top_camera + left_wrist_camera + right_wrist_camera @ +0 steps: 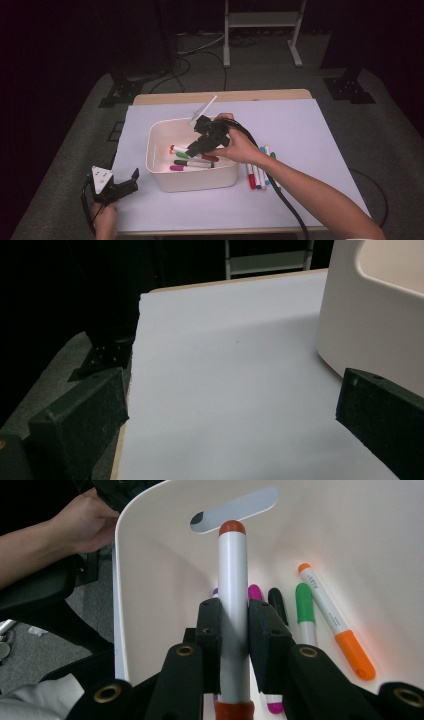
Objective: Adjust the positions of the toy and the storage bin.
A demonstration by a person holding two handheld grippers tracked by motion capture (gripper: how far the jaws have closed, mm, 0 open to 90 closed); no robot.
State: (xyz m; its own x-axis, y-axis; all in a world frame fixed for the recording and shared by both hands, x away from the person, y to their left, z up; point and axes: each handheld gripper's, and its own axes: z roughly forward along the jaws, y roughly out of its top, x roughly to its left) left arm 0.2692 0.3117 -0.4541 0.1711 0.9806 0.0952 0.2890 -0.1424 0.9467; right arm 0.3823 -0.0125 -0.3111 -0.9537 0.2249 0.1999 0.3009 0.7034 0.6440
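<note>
A white bin [165, 176] stands mid-table with several markers lying in it. My right gripper [196, 147] reaches down into the bin [150, 570], shut on a white marker with red-orange ends [233, 610] that points toward the bin's slotted wall. Beneath it lie an orange marker [336, 625], a green marker [304, 611], a black one [278, 605] and a magenta one [256, 592]. My left gripper [125, 185] rests open at the table's front left corner, left of the bin [370, 325], with nothing between its jaws.
Several more markers [259, 172] lie on the white sheet [300, 130] just right of the bin. A clear strip-like object [202, 110] leans over the bin's far rim. The table's left edge [125, 430] runs under my left gripper. A person's hand [85, 522] shows beyond the bin.
</note>
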